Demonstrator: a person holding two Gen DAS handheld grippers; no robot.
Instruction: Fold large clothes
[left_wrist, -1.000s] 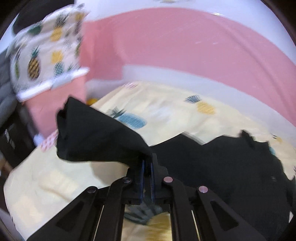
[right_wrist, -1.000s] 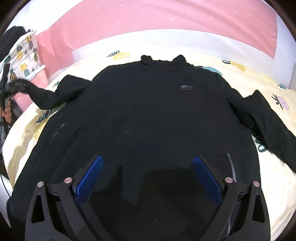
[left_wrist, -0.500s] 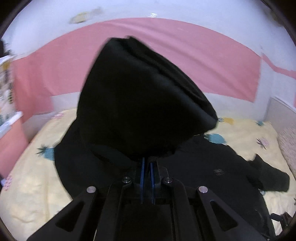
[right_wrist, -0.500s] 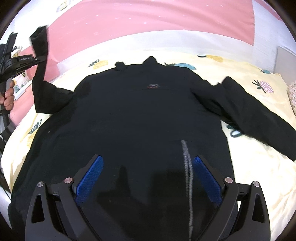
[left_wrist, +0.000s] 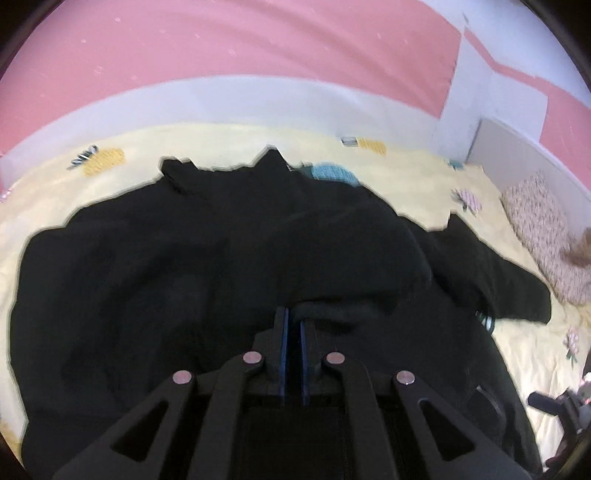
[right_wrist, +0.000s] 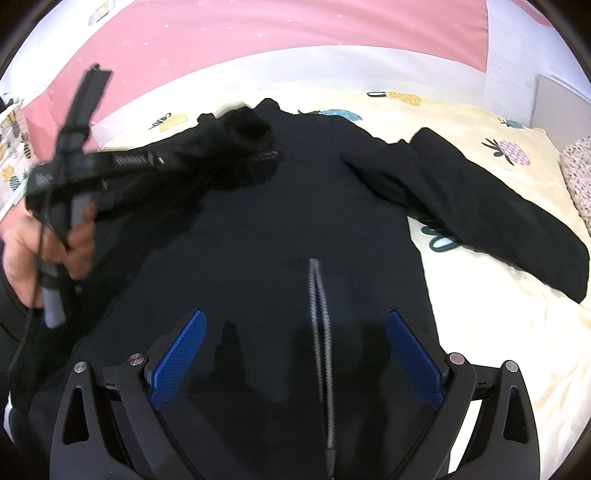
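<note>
Left gripper (left_wrist: 292, 325) clamped on black jacket's sleeve (right_wrist: 243, 129), jacket (right_wrist: 295, 221) spread ahead; our right gripper (right_wrist: 295, 343) gapes above its hem.

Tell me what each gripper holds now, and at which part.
The left gripper is shut on the black top's sleeve, near its cuff end. The right gripper is open and holds nothing.

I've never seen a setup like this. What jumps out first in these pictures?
A big black jacket spread across a pale yellow pineapple-print bedsheet, below a pink wall. At left, a hand holds the left gripper, its jaws shut on one sleeve drawn over the chest. The other sleeve lies stretched out right.
</note>
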